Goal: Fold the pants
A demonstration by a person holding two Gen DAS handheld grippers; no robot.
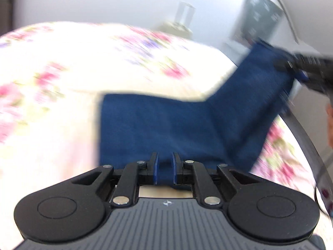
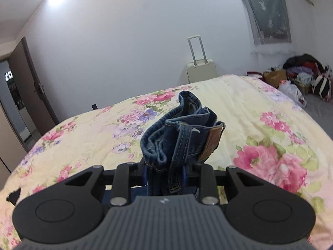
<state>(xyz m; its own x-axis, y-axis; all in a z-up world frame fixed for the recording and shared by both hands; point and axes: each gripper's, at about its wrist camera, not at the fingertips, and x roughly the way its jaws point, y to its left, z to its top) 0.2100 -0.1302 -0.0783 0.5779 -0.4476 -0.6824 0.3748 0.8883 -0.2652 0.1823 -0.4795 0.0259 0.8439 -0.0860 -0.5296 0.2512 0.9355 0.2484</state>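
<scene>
Dark blue denim pants (image 1: 166,129) hang stretched above a floral bedspread (image 1: 62,66). My left gripper (image 1: 165,170) is shut on the near edge of the fabric. My right gripper (image 1: 291,68) shows blurred at the right of the left wrist view, gripping the far raised corner. In the right wrist view my right gripper (image 2: 165,177) is shut on the bunched waistband (image 2: 183,129), with a belt loop and a brown leather patch (image 2: 212,143) sticking up between the fingers. The left wrist view is motion-blurred.
The bed (image 2: 260,108) with its yellow floral cover fills the space below. A cream suitcase (image 2: 200,68) stands beyond it by the white wall. A pile of bags and clothes (image 2: 301,77) lies on the floor at right. A door (image 2: 35,87) is at left.
</scene>
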